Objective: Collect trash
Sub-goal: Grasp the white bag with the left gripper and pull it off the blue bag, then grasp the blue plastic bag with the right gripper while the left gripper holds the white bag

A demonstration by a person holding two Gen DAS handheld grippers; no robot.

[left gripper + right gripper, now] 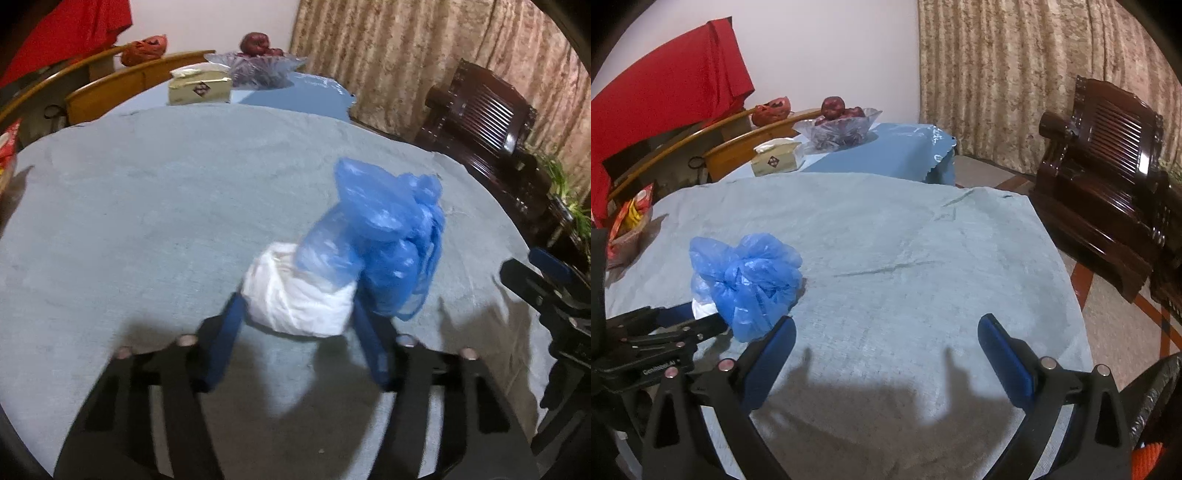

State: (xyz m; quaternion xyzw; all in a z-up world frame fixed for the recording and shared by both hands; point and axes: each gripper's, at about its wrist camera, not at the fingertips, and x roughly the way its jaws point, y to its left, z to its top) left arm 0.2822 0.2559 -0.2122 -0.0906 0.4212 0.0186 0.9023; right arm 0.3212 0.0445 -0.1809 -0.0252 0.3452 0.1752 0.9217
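The left hand-held gripper [299,306] has its two blue fingers [225,339] on each side of a crumpled white wad [299,302], maybe paper or a thin bag. The fingers sit right against it and look as if they squeeze it, about half closed. The wad lies on the bench [147,221], which has a pale blue cloth over it. A scrunched blue plastic bag [384,236] touches the wad on its far right side. Both look like the trash to be picked up, so the grip on the white wad is likely the start of a lift.

The right hand-held gripper [886,354] is wide open with nothing in it. It hangs over bare cloth, just to the right of the blue bag, likely ready to take the bag next.

Farther off stand a tissue box [777,158] and a glass bowl of fruit [838,125]. A dark wooden chair [1108,162] is at the right.

The left wrist picture is blurry, so the wad's stuff is hard to name. From the right wrist view, the blue bag hides nearly all of the white wad. Whether the two pieces are joined cannot be told. A packet [631,218] at the left edge is cut off.
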